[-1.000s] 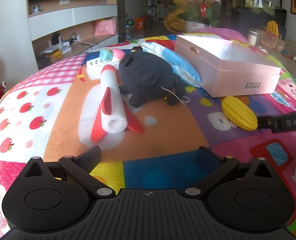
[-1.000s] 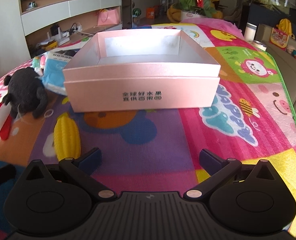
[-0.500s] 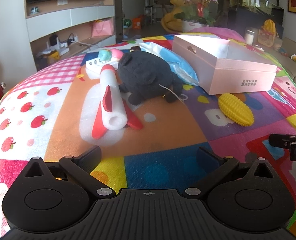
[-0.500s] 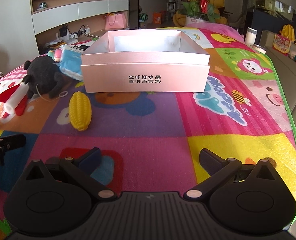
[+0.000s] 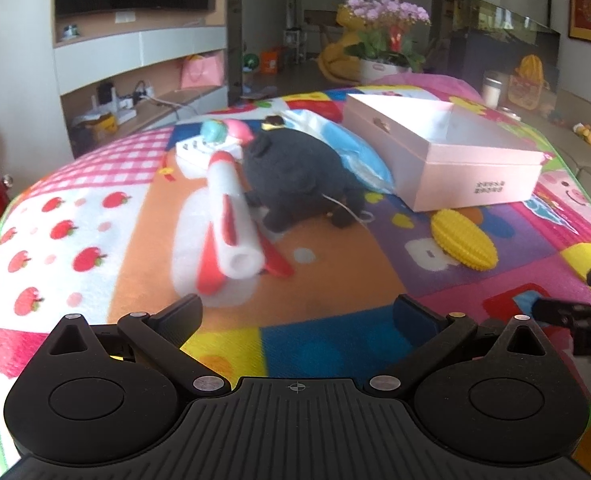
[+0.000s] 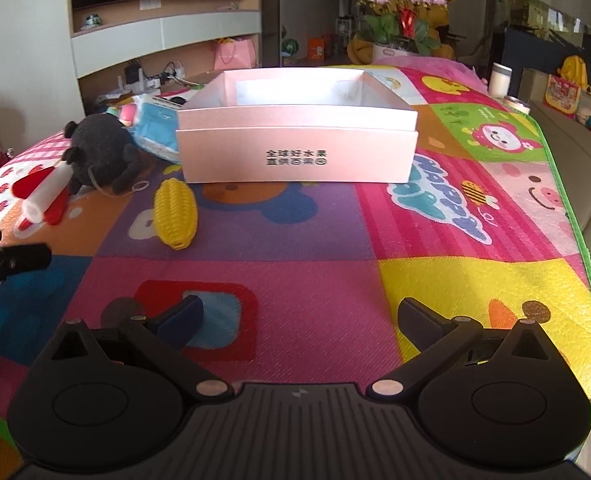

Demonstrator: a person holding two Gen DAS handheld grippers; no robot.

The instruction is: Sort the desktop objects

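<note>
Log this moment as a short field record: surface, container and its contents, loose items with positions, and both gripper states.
surface: colourful play mat
container: pink box, open-topped, nothing visible inside
loose items: yellow corn toy just in front of the box's left corner; black plush toy left of the box; white and red foam rocket beside the plush; blue packet between plush and box
left gripper: open, holding nothing
right gripper: open, holding nothing
sorted so far: nothing in the box
</note>
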